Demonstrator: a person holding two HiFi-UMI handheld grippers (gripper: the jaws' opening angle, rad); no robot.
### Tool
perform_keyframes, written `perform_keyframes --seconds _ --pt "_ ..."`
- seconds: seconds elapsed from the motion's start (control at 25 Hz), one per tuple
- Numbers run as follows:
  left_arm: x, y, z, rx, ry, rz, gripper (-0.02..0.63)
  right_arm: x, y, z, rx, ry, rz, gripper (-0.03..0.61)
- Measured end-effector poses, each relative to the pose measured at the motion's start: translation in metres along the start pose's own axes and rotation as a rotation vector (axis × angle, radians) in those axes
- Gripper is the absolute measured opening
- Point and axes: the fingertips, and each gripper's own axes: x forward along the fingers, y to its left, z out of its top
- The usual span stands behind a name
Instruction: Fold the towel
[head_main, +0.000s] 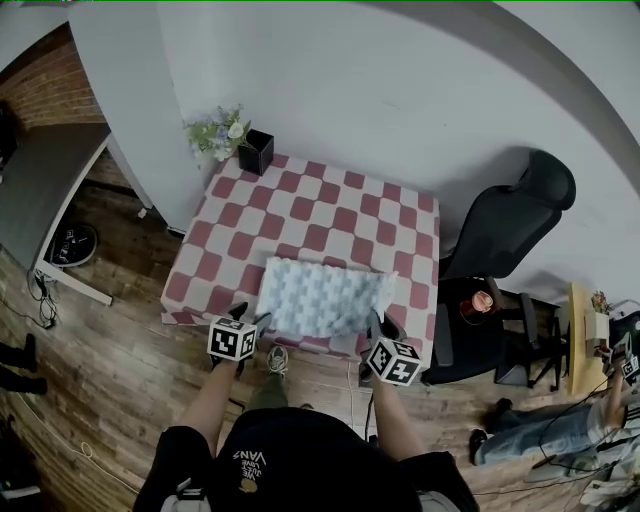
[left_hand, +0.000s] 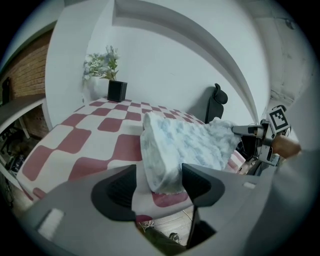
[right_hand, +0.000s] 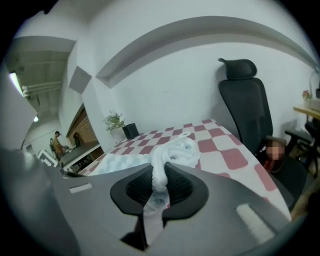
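A pale blue, bumpy towel (head_main: 325, 298) lies on the near edge of the red-and-white checkered table (head_main: 330, 205). My right gripper (head_main: 385, 322) is shut on the towel's near right corner, which is raised off the table; in the right gripper view the cloth (right_hand: 175, 152) is bunched and pinched between the jaws (right_hand: 159, 185). My left gripper (head_main: 250, 314) stands open at the near left corner. In the left gripper view the thick towel corner (left_hand: 162, 170) sits between the wide jaws (left_hand: 159, 182), with tablecloth showing beside the left one. The right gripper (left_hand: 245, 130) shows there holding the far corner.
A black pot with flowers (head_main: 252, 150) stands at the table's far left corner. A black office chair (head_main: 510, 225) and a small stand with a cup (head_main: 481, 301) are right of the table. A grey desk (head_main: 45, 190) is at the left, a person's legs (head_main: 545, 430) on the floor at the right.
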Motion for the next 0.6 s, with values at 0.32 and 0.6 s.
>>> perform_keyframes --seconds 0.32,0.6 --pt "-0.025 0.009 -0.007 -0.035 -0.056 0.032 0.268 0.014 0.101 0.016 -0.424 0.006 0.179 0.049" --pt "-0.051 0.017 -0.015 -0.055 -0.111 0.077 0.268 0.031 0.184 -0.009 -0.642 0.056 0.350 0.049"
